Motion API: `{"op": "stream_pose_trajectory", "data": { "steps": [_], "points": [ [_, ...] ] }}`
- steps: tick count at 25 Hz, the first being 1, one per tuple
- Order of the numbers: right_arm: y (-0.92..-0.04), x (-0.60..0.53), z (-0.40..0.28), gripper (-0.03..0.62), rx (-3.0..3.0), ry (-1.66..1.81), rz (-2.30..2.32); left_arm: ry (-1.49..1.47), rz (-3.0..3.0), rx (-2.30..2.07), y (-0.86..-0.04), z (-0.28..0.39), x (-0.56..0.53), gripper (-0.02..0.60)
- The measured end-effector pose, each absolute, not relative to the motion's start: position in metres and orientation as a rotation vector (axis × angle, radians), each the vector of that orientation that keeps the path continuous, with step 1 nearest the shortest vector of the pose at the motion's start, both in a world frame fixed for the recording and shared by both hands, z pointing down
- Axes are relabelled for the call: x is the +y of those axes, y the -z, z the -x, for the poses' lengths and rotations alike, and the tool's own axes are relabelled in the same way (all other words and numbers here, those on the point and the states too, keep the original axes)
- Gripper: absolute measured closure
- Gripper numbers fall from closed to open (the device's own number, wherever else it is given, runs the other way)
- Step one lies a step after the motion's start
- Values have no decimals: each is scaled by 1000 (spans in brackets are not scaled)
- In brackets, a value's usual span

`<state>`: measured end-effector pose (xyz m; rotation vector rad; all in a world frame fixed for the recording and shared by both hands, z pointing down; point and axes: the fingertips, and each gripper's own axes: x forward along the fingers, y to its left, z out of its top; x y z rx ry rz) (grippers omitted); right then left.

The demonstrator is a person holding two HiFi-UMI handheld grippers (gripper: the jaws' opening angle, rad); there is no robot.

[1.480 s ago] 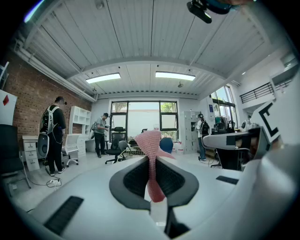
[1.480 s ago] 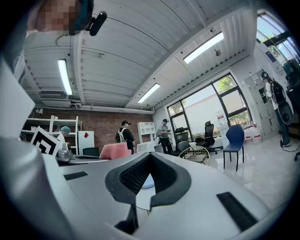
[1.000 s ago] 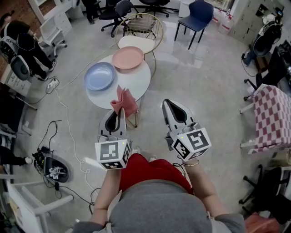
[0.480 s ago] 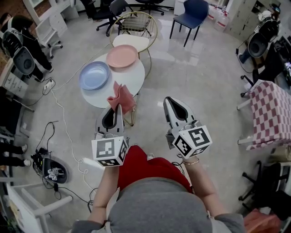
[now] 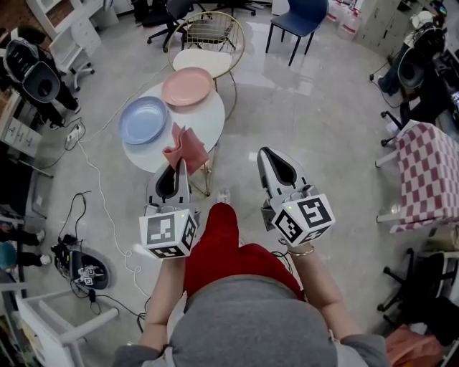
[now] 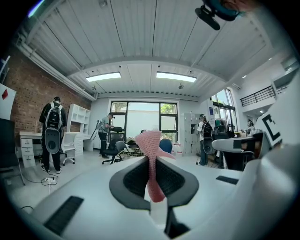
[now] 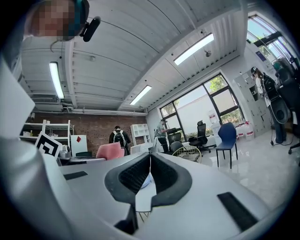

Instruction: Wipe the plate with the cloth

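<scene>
A pink cloth (image 5: 184, 148) hangs bunched from my left gripper (image 5: 178, 169), which is shut on it; the cloth (image 6: 149, 143) stands up between the closed jaws of the gripper (image 6: 152, 161). It hovers at the near edge of a round white table (image 5: 204, 122). On the table lie a blue plate (image 5: 143, 120) at the left and a pink plate (image 5: 186, 86) behind it. My right gripper (image 5: 276, 163) is held over the floor to the right of the table, and its jaws (image 7: 150, 161) are shut with nothing in them.
A gold wire chair (image 5: 209, 43) with a white seat stands behind the table, and a blue chair (image 5: 301, 18) farther back. Cables (image 5: 93, 179) and a round device (image 5: 82, 269) lie on the floor at the left. A checked table (image 5: 430, 175) is at the right.
The person's red-trousered leg has stepped forward and the table has slid slightly left in view. Both grippers keep their pose, the left still holding the cloth.
</scene>
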<state>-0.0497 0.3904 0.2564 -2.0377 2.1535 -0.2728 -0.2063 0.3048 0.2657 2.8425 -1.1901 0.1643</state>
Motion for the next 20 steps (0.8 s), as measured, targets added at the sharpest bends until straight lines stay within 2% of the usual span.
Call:
{"op": "stream_pose_trajectory", "data": {
  "steps": [10,20],
  "points": [
    [-272,343,8,565,2161,301,2060,-196,-2839,-1135,-281,157,245,549],
    [-282,243,-30,565,2176,356,2013,-252,-2814,-1114,-301,114,151,549]
  ]
}}
